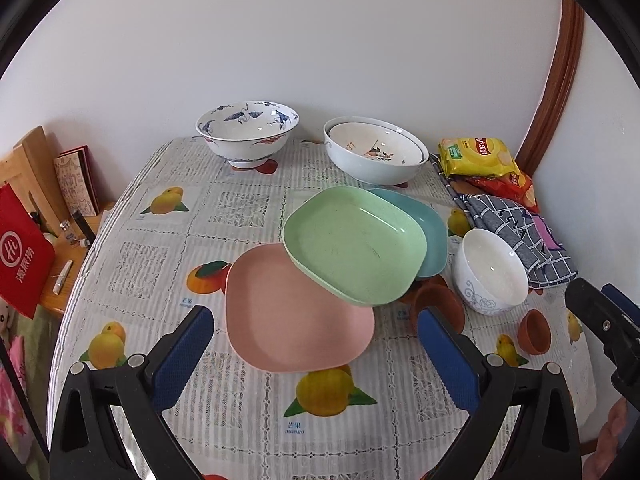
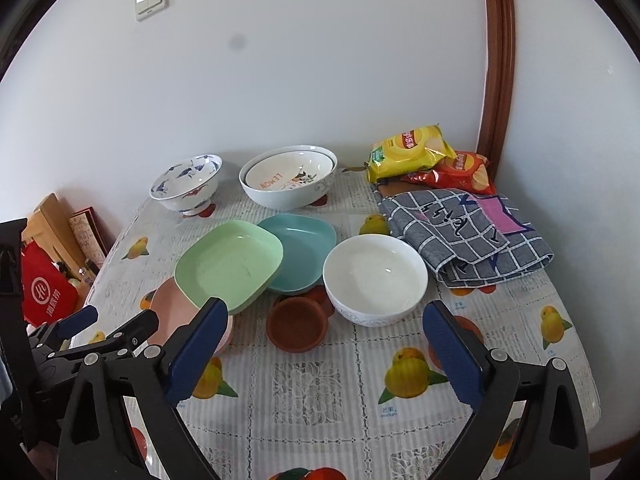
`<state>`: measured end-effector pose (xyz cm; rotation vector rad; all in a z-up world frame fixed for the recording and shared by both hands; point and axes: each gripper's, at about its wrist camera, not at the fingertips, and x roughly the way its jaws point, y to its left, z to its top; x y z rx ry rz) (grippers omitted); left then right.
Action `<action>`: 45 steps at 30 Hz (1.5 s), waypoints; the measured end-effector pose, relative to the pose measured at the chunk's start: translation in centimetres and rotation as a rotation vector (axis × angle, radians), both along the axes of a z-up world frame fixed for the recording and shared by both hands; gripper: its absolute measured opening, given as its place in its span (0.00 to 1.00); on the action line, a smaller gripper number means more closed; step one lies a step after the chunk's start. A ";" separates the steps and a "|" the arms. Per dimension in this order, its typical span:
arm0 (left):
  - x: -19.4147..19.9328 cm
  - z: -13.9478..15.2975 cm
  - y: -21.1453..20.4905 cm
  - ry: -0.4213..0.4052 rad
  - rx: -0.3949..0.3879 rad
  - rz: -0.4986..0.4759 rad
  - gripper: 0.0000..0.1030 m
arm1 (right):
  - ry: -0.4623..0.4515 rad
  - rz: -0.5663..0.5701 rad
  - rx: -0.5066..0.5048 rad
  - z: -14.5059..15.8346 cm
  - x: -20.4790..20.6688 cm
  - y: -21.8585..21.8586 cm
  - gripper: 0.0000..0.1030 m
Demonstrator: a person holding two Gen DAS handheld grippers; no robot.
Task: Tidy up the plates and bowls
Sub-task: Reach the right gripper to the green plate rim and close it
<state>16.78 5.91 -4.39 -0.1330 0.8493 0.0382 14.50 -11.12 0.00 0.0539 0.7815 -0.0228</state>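
Right gripper [image 2: 322, 344] open above brown saucer [image 2: 296, 329]; white bowl [image 2: 374, 278] just beyond.

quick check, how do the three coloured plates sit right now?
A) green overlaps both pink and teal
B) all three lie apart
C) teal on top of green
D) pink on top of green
A: the green plate lies tilted with one edge over the pink plate and the other over the teal plate; the right wrist view shows the same overlap.

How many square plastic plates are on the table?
3, overlapping mid-table: the pink plate nearest, the green plate leaning over it, the teal plate partly beneath the green. More could be hidden underneath.
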 end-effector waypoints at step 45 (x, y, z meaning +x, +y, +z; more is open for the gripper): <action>10.9 -7.6 1.7 0.146 -0.180 0.036 0.48 | 0.161 0.364 -0.028 -11.3 19.6 5.1 0.42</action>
